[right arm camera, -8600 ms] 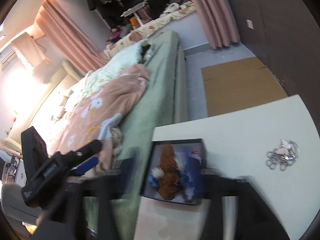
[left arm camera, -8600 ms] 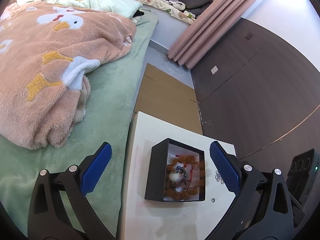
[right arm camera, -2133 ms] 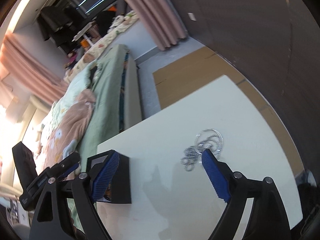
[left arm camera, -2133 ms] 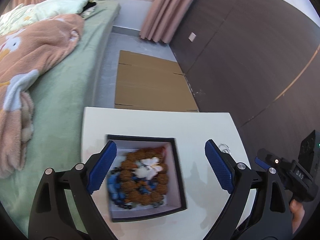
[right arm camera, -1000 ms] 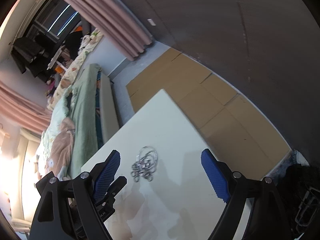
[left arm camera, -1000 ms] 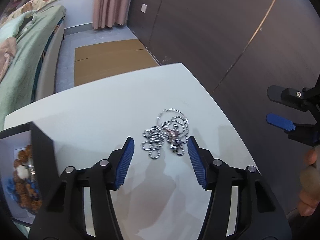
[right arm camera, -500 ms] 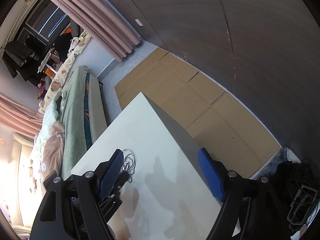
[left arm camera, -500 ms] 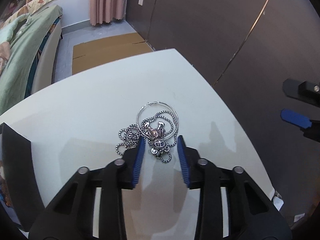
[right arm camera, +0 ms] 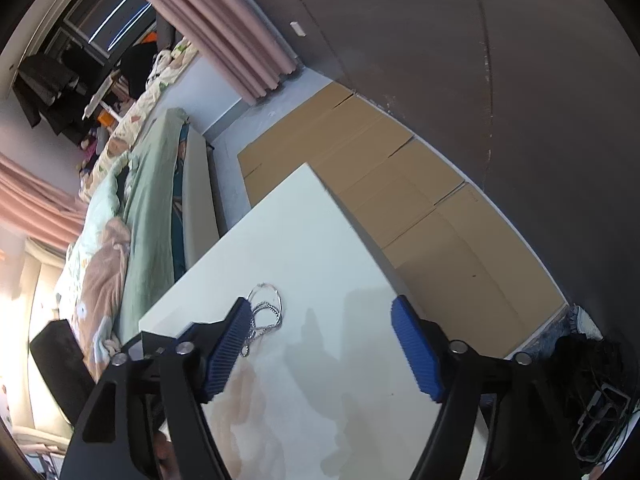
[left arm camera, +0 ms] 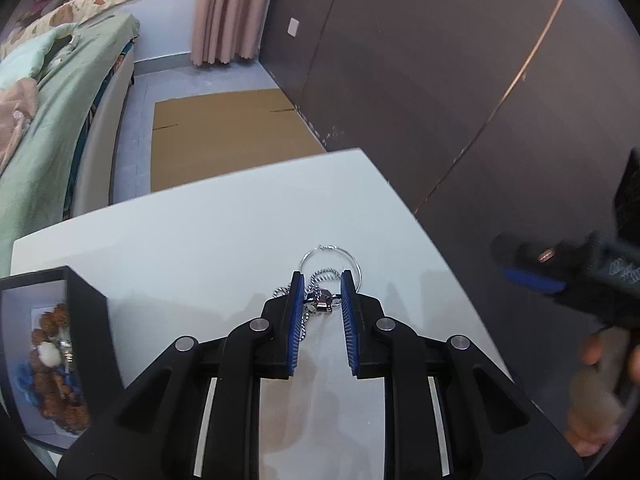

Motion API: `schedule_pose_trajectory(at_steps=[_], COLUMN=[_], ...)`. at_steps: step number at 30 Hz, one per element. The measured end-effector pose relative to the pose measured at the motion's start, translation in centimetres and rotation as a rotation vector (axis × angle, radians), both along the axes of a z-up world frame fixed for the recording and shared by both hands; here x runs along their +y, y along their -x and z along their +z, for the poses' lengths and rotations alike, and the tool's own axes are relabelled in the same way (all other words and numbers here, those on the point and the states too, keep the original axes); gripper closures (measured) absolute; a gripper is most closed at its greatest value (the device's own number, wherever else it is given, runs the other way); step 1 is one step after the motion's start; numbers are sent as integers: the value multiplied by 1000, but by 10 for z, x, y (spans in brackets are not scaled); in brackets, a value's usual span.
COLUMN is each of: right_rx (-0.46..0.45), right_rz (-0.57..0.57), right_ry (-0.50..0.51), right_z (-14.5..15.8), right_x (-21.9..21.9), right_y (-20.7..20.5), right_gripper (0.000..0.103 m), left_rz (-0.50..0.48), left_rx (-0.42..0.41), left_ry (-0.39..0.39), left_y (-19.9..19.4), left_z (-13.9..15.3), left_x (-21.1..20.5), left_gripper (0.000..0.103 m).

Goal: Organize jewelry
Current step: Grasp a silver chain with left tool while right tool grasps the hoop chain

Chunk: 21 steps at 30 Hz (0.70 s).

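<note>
A tangle of silver ball chain with a thin ring and a small charm (left arm camera: 320,298) lies on the white table (left arm camera: 224,240). My left gripper (left arm camera: 321,280) straddles the charm, its blue pads a narrow gap apart on either side, not pressed on it. The black jewelry box (left arm camera: 86,320) with brown and blue beads inside stands at the left table edge. My right gripper (right arm camera: 320,320) is wide open above the table; the chain (right arm camera: 266,312) lies beside its left finger. It also shows blurred at the right of the left wrist view (left arm camera: 568,276).
A bed with green sheet (left arm camera: 52,104) runs along the left. Flat cardboard (left arm camera: 224,128) lies on the floor beyond the table. A dark panelled wall (left arm camera: 440,60) stands close on the right. Pink curtains (right arm camera: 240,52) hang at the back.
My left gripper has narrowed further and lowered around the chain's charm. The right gripper has shifted a little closer to the table, still wide open.
</note>
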State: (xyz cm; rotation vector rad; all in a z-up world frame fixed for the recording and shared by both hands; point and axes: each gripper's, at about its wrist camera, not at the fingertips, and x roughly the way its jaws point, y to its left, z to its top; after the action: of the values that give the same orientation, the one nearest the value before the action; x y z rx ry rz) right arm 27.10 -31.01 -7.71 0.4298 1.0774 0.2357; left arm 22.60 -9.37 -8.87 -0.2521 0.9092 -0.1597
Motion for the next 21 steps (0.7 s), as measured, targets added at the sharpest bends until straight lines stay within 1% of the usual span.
schedule_pose_trajectory(at_steps=[2,9,14,21], right_rx=[7,14,25,38], right_rz=[17,63,112,157], right_ry=[9,49,87,161], right_z=[-2,-7,-15,-28], right_x=[6,28,49,78], right_y=[-1,-3,-7,-19], right_gripper=[40,43,55,63], left_rz=[4,6,35,93], left_rx=[-13,-106,-161,-203], left_ry=[11,50,68,83], left_y=[2,19,29,38], left_z=[7,47,70,85], left_x=[5,19,37,69], left_gripper=[84,84,84,84])
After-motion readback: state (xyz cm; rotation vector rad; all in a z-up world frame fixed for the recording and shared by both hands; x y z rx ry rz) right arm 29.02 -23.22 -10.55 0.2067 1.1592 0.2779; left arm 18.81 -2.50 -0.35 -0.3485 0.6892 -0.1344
